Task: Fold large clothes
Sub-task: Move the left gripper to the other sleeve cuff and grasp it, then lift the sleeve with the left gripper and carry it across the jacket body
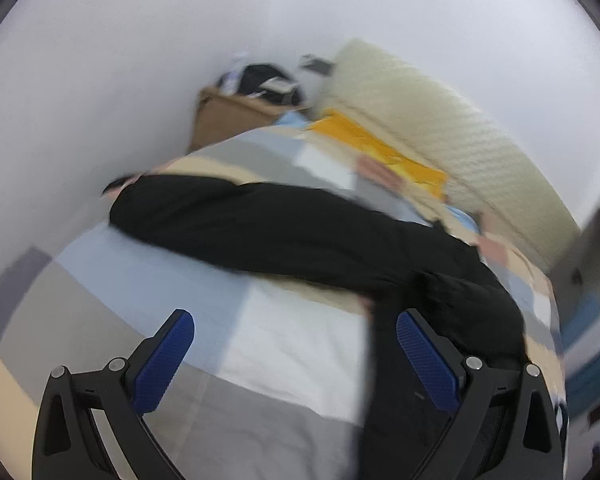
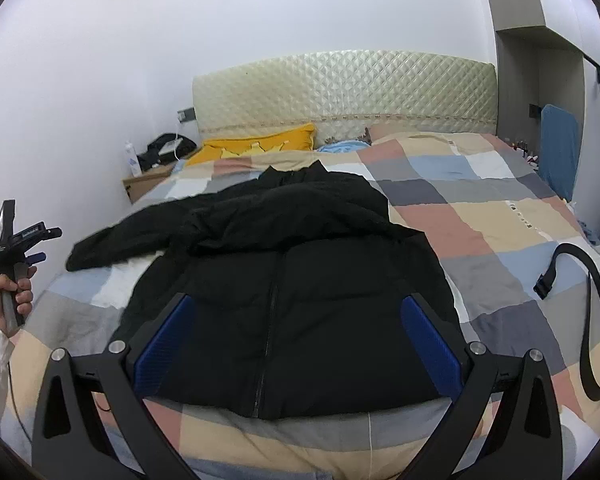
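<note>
A black puffer jacket [image 2: 292,280] lies front up on the checked bedspread [image 2: 480,208], zip closed, collar toward the headboard. One sleeve is folded across the chest; the other sleeve [image 2: 112,244] stretches out to the left. My right gripper [image 2: 296,316] hovers open above the jacket's hem with nothing between its blue pads [image 2: 428,344]. In the left wrist view the picture is blurred: my left gripper [image 1: 296,332] is open over the bedspread [image 1: 180,280], beside the jacket [image 1: 284,232], holding nothing. The left gripper [image 2: 40,244] also shows at the bed's left side, held by a hand [image 2: 8,292].
A black belt [image 2: 596,308] curls on the right of the bed. A yellow pillow [image 2: 260,144] and quilted headboard [image 2: 340,92] are at the far end. A wooden bedside table [image 2: 148,184] with a dark bag and a bottle stands at the left, against the white wall.
</note>
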Tool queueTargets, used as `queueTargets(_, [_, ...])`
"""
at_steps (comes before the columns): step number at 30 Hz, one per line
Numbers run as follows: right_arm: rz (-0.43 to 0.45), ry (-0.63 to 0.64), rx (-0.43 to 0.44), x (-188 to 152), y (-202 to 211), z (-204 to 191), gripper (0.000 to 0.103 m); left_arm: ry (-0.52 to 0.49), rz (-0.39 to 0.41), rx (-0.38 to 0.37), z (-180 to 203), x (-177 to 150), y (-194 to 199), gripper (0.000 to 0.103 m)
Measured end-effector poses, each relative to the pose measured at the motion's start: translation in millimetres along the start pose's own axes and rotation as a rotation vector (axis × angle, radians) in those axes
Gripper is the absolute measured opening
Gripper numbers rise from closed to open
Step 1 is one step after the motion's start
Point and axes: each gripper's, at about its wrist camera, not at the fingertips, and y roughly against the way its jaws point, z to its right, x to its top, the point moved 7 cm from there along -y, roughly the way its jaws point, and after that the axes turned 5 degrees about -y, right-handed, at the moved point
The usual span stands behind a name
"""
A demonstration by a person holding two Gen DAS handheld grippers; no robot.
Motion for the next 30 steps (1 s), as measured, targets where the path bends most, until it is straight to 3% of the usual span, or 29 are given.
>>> queueTargets(5, [-0.028,-0.011,-0.006,-7.4,-33.8,-21.4,0.102,0.219,-0.044,-0.030,-78.0,4.2,-78.8,0.102])
queueTargets(13, [-0.048,0.013,-0.039,-13.6,-73.0,-39.2,0.102,0.331,-0.026,-0.036,-145.3,16.5,-149.7,0.102])
queueTargets(17, [-0.091,0.000,-0.043,-22.2,-93.6,-42.4,0.102,0.381,0.002,-0.069,-163.6,21.6,-173.9,0.102])
queueTargets(27, [-0.049,-0.030,-0.060,-32.1,-102.1,-36.0,0.103,0.410,0.068,-0.126,-174.1,56.4,-203.6,0.102])
queueTargets(28, [-0.049,-0.030,-0.062,-31.2,-102.4,-35.0,0.103,0.404,0.083,-0.120,-173.8,59.3,-205.6,0.098])
queueTargets(30, [-0.047,-0.023,-0.070,-28.5,-102.5,-33.2,0.103,0.399,0.104,-0.090,-173.4,55.8,-202.5,0.073])
